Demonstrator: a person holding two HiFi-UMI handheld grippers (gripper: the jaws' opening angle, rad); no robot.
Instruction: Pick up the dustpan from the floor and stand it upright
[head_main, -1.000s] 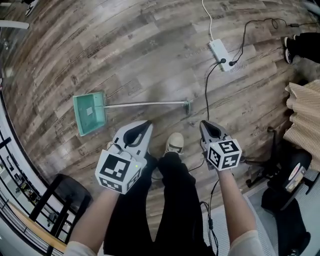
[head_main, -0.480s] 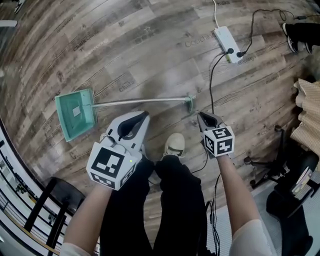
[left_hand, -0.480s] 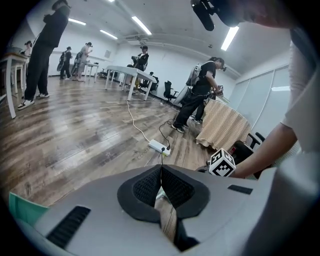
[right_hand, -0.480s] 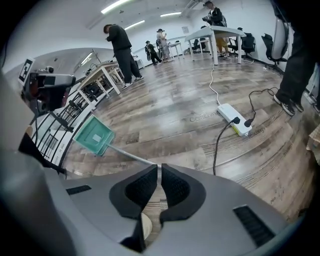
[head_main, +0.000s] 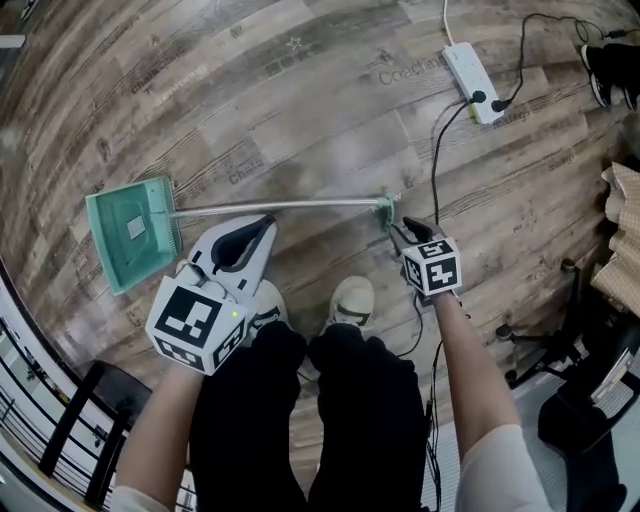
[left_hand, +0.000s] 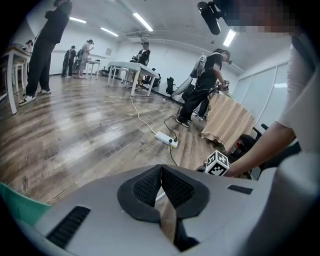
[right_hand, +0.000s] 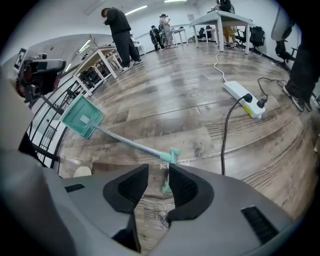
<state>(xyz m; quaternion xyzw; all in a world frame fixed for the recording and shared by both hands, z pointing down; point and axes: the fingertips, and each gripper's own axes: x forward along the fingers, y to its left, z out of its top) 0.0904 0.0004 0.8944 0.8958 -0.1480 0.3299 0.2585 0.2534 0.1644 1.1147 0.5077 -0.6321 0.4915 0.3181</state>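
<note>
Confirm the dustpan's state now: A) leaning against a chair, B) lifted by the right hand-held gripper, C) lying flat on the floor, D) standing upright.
C: the dustpan lies flat on the floor, handle stretched out. The right hand-held gripper has just been opening its jaws, which stand apart with the handle's tip showing in the gap, not pressed.

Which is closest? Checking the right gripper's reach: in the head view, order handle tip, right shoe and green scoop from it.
1. Handle tip: at the right gripper, seen between jaws that have just been opening, ungripped.
2. Right shoe: lower left, nearby.
3. Green scoop: far left.
</note>
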